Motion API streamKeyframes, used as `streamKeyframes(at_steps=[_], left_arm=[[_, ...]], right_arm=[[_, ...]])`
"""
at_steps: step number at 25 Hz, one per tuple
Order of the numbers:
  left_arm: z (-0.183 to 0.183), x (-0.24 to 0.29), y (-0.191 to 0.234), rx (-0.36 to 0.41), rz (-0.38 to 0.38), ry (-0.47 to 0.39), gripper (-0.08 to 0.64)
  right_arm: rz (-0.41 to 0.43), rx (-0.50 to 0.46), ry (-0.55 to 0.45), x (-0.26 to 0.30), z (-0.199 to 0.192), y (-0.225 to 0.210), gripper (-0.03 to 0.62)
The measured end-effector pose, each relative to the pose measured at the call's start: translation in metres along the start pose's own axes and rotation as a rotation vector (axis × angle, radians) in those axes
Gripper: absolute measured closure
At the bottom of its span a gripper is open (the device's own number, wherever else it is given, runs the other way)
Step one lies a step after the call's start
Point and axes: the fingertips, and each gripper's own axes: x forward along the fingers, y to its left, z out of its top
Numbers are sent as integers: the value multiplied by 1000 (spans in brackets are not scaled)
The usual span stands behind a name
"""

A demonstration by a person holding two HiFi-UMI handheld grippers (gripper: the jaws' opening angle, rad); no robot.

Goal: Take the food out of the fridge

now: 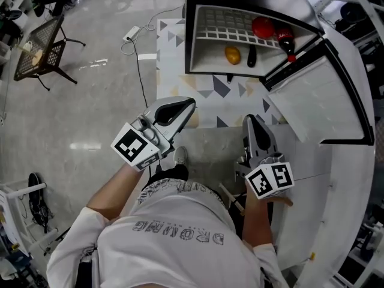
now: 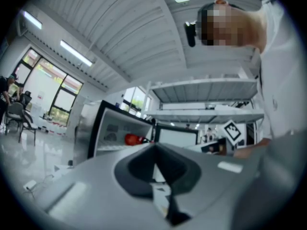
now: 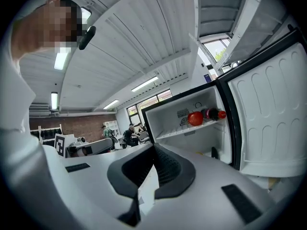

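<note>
Inside, bottle [image 3: 213, 113] lying along shelf [image 3: 182, 131], cap [image 3: 221, 113] toward door [image 3: 268, 123], left gripper [image 1: 191, 104] and right gripper [image 1: 251, 119] closed, empty.

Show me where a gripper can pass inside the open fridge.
Bare: the wire shelf left of the red fruit, and the fridge floor left of the yellow fruit. Crowded: the right side, with the dark bottle and a dark item.

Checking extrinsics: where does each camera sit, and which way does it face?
Head view: on the head, steeply down at the fridge; left gripper, right gripper, shirt show.
Left gripper view: on that gripper, along shut jaws toward fridge; shirt at right.
Right gripper view: likewise, facing fridge; shirt at left.
Shared: all see the red fruit.
</note>
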Motion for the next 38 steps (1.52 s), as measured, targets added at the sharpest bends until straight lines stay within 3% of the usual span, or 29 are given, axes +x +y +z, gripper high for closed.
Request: streamKeyframes(at_steps=[21, 38], left_arm=[[6, 13, 61, 4, 19, -2, 553], [8, 86, 70, 29, 84, 20, 554]], right_arm=[[-17, -14, -17, 62, 17, -16, 601], [50, -62, -30, 104, 57, -87, 601]])
